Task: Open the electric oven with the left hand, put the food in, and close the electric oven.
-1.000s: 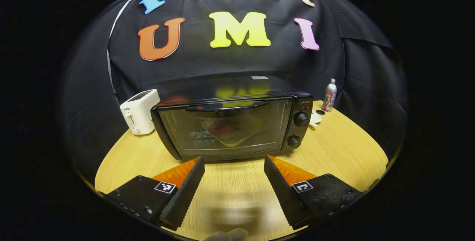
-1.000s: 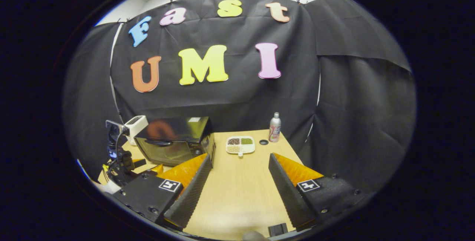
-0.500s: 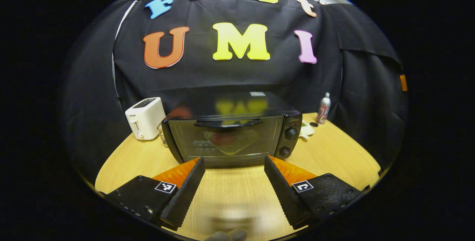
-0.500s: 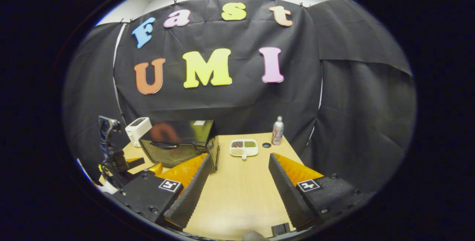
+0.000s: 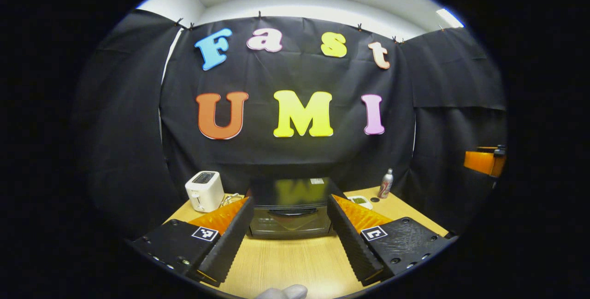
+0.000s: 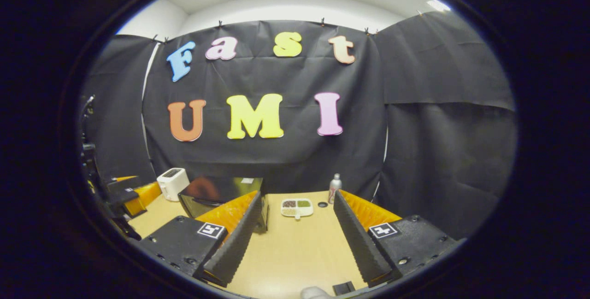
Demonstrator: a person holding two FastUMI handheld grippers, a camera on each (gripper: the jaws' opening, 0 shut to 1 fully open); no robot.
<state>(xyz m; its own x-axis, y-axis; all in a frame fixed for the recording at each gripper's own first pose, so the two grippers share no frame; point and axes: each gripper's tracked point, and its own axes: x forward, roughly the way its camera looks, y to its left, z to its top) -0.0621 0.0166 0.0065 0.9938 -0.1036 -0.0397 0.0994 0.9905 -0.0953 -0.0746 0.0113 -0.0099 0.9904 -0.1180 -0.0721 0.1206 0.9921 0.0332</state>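
Black-cased oven: the electric oven (image 5: 290, 213) stands door shut on the wooden table (image 5: 295, 262), handle across the top of its glass, squarely between the left gripper's fingers in the left gripper view; its front faces the person, presumably so the door can drop toward them.

Food: whether anything lies behind the oven's glass cannot be told from here; the door being closed suggests the task is either finished or not begun.

Left gripper (image 5: 290, 230): jaws spread wide and holding nothing, hanging well back from the oven and above the table, aimed at the door as befits the hand assigned to open and close it.

Right gripper (image 6: 297, 232): jaws likewise wide and empty, held back from the oven and off to its right, apparently kept clear of the door's swing.

Divided dish (image 6: 297, 207): a white tray of brown and green portions sits on the table right of the oven, within the right hand's side.

Bottle (image 6: 334, 188): upright behind the dish, right of the oven, near the booth's back cloth.

Toaster (image 5: 203, 190): white, left of the oven and slightly behind it, out of the working lane.
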